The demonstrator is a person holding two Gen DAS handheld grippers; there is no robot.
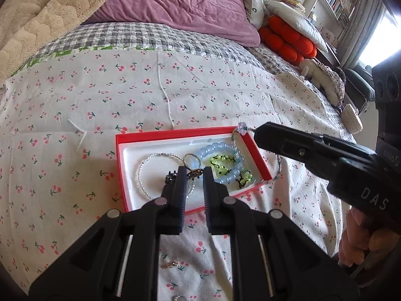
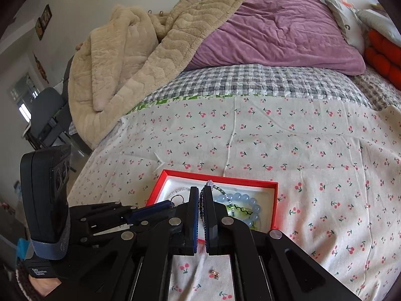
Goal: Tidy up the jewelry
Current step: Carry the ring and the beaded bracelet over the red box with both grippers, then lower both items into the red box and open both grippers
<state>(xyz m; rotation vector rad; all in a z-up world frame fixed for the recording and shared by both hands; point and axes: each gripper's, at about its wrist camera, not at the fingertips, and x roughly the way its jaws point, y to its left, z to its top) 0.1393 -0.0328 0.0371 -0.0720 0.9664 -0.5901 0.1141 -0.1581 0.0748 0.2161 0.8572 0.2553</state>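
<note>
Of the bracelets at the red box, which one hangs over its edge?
The thin braided bracelet, held by the right gripper. It drapes over the red box rim; the blue bead bracelet and clear bead bracelet lie inside.

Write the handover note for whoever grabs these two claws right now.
Left claw: open, empty, hovering over the near edge of the red box.
Right claw: shut on the braided cord bracelet, which drapes across the box's right wall with its clear bead at the fingertips.
Done: seed-bead bracelet, ring, blue bead bracelet and green bracelet lie in the box.
Left: lower the cord bracelet in; pick up the small gold piece from the cherry-print sheet.
</note>
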